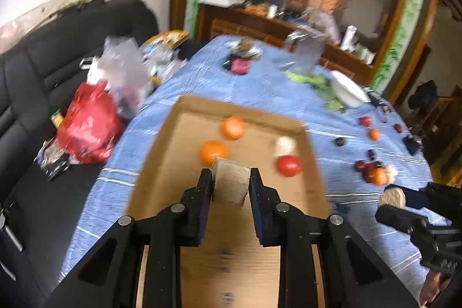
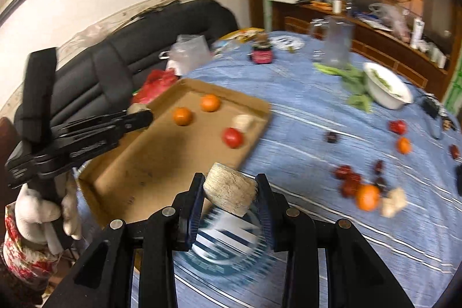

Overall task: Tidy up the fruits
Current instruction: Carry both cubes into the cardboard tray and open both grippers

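Clamped between your left gripper (image 1: 231,181) fingers is a pale, rough chunk (image 1: 231,185), and you are holding it above the near part of the cardboard tray (image 1: 173,132). Your left jaws are standing narrow, both pads pressing the piece's sides. Inside that tray two oranges (image 1: 233,128) are sitting toward the far side, with a red tomato (image 1: 289,166) and a whitish lump (image 1: 284,145) touching each other near the right wall.

Your right gripper (image 2: 229,189) is gripping a second pale cylinder-shaped piece (image 2: 231,188), tilted, its jaws also narrow and closed on it. You are carrying it over a blue striped plate (image 2: 228,238) that is lying on the blue tablecloth (image 2: 303,117), just beside the tray's near right corner. In the right wrist view your gloved left hand (image 2: 43,215) is showing at the left edge, wrapped around the handle of the other tool.

Loose fruit is lying on the cloth well to the right of the tray: a cluster of dark red pieces (image 2: 349,181) with an orange one (image 2: 367,197) touching them, and a few more scattered farther back. A white bowl (image 2: 387,90) with greens is sitting near the table's far side. Motion blur is softening most of the scene.
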A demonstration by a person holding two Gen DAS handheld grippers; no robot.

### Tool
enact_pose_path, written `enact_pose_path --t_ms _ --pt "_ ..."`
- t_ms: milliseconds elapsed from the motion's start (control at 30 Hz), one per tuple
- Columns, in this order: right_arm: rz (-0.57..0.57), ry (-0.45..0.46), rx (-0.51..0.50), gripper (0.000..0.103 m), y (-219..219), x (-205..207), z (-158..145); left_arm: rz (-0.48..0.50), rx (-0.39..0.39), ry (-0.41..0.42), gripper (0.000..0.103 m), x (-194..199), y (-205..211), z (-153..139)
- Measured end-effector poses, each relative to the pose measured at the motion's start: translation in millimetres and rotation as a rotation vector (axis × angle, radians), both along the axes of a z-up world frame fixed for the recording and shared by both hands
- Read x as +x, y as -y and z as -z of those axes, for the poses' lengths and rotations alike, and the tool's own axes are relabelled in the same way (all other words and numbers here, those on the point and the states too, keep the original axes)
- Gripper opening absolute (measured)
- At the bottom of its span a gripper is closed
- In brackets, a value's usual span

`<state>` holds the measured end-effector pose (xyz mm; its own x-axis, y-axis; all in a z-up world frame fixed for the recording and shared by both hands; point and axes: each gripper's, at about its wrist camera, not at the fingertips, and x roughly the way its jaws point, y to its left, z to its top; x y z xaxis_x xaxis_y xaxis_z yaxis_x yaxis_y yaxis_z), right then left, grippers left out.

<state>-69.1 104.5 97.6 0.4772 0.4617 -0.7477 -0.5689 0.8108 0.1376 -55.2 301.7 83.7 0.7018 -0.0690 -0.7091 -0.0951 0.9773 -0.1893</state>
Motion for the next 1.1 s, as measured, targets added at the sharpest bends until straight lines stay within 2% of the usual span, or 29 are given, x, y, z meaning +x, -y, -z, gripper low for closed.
enact_pose_path --t_ms 167,333,500,700,967,1100 --pt "-0.031 -0.049 -0.022 0.039 -43 16 25 -0.016 -0.031 -0.114 0.025 21 -22 28" --pt "-0.04 -0.08 -0.065 0.039 -68 30 49 0.007 -0.022 -0.17 0.025 31 -18 39" --pt "-0.033 -0.101 -0.093 0.039 -78 40 62 0.018 -0.007 -0.233 0.025 40 -13 47" --pt "-0.011 -0.112 -0.113 0.039 -79 46 73 0.002 -0.003 -0.263 0.025 44 -14 52" --pt "0.004 -0.101 -0.128 0.039 -80 50 79 -0.004 0.007 -0.283 0.041 47 -11 52" --pt "0.007 -0.103 -0.119 0.04 -78 50 79 -0.001 0.004 -0.284 0.054 48 -9 51"
